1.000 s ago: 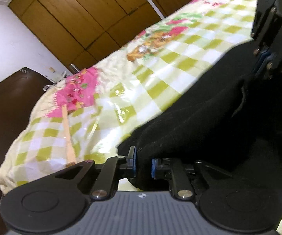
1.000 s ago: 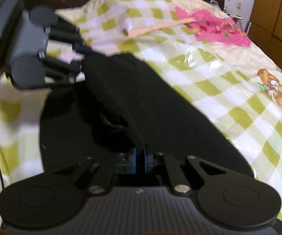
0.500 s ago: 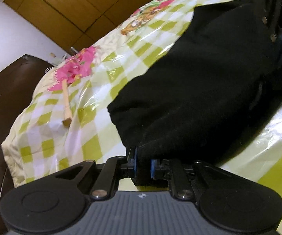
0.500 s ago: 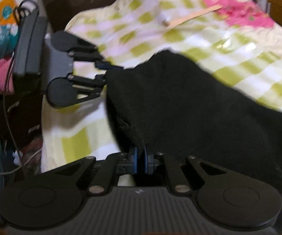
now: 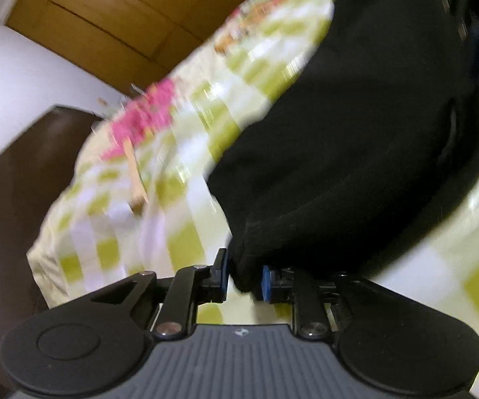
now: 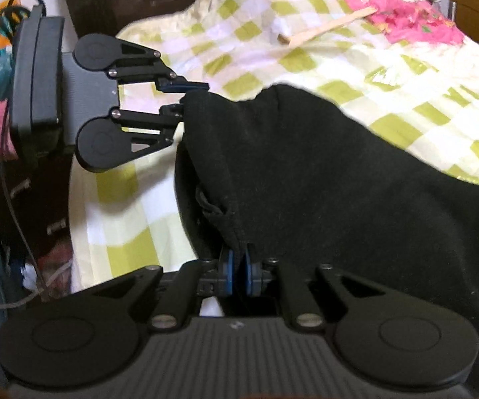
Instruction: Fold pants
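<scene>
One black pants [image 6: 322, 173], two grippers: left [image 6: 186, 98], right [image 6: 238, 271], one checked sheet [image 6: 306, 50], one wooden stick [image 6: 326, 28]

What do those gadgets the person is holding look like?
Each hand-held gripper, left and right, is matte black plastic: two round discs, scissor-like linkage arms with silver screws, blue pads on thin fingers, and a ribbed grey body. A thin cable trails from the left one.
</scene>
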Motion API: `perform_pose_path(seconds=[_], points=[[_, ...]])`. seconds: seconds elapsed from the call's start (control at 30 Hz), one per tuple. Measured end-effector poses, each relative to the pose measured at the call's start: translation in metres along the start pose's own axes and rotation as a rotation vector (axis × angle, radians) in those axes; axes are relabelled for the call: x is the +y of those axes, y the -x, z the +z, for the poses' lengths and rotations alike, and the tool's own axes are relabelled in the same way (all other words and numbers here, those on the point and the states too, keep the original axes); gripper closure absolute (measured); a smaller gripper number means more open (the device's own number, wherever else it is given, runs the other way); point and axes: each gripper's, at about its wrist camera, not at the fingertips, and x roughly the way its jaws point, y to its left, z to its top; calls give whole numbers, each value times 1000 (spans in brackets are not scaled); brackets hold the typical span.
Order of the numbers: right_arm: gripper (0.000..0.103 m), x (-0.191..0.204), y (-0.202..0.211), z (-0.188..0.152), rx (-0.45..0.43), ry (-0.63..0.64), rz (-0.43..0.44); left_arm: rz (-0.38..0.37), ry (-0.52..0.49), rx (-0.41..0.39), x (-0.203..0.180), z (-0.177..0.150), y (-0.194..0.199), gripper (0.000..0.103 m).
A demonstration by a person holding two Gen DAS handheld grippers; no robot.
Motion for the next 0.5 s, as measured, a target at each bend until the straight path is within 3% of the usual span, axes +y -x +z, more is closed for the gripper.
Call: perform_pose_path(seconds=[0.2,0.37,0.5], points=[[76,-1,-8,-4,8,-45,40,16,35,24,5,-4,8,61],[76,8,5,-9,-25,3,22,26,92,83,15,-13,10,58],[78,0,33,-17,-77,-59,16,15,161,45,20,1,34,58]])
